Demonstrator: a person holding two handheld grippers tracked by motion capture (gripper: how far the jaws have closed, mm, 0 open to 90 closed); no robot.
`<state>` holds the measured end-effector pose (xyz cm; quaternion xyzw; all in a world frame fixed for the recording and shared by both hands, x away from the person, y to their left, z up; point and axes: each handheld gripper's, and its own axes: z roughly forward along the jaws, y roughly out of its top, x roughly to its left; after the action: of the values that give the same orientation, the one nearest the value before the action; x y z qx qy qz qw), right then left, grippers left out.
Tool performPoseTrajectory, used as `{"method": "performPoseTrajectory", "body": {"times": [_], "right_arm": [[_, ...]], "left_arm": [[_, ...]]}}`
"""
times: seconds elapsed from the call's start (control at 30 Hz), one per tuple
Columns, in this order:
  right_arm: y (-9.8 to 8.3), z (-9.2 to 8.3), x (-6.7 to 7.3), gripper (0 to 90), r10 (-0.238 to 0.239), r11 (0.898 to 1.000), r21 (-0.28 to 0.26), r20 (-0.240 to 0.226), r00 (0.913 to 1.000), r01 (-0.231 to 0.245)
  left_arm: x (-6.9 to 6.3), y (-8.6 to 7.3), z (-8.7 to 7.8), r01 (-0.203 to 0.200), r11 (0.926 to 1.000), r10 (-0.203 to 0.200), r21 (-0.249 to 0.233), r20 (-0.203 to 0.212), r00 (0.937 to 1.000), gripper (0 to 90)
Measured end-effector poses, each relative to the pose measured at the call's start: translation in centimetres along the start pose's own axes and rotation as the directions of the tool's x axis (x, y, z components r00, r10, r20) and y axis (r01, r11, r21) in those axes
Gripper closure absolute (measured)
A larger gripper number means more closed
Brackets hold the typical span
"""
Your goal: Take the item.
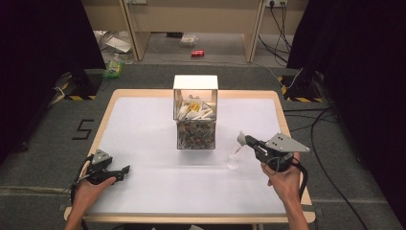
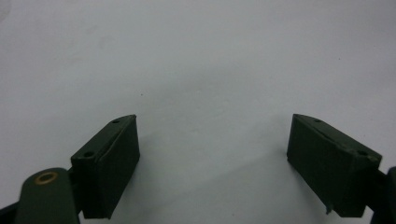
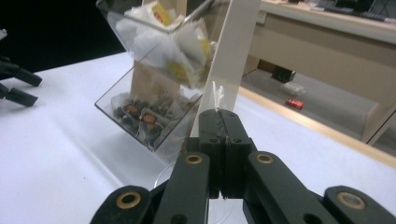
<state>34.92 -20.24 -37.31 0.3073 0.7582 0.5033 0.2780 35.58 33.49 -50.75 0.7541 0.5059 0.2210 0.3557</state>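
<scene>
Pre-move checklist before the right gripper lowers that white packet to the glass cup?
1. Right gripper shut on small white paper packet: ok.
2. Packet above clear glass cup: cannot tell; the cup sits under the gripper in the high view, alignment unclear.
3. Cup upright on white table: cannot tell, too faint.
4. Clear two-tier dispenser box of packets apart from gripper: ok.
5. Left gripper open, holding nothing, resting at the table's left: ok.
</scene>
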Motion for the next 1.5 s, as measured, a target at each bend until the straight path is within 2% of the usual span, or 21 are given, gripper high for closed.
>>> {"method": "performPoseTrajectory", "body": {"times": [0.33, 0.87, 1.27, 1.5], "right_arm": [[-1.8, 2.0, 0.3, 89.4, 0.016, 0.997, 0.072, -0.026, 0.9995, -0.014], [-3.4, 3.3, 0.2, 89.3, 0.025, 0.991, 0.131, -0.039, 0.9989, -0.020], [-3.8, 3.9, 0.3, 86.5, 0.024, 0.989, 0.149, -0.046, 0.9987, -0.017], [-3.4, 3.5, 0.1, 79.5, 0.043, 0.992, 0.120, -0.039, 0.9983, -0.038]], "left_arm": [[0.0, 0.0, 0.0, 0.000, 1.0000, 0.000, 0.000, 0.000, 1.0000, 16.1], [0.0, 0.0, 0.0, 0.000, 1.0000, 0.000, 0.000, -0.001, 1.0000, 16.1], [0.0, 0.0, 0.0, 0.000, 1.0000, 0.000, 0.000, -0.001, 1.0000, 16.1], [0.0, 0.0, 0.0, 0.000, 1.0000, 0.000, 0.000, -0.001, 1.0000, 16.1]]}}
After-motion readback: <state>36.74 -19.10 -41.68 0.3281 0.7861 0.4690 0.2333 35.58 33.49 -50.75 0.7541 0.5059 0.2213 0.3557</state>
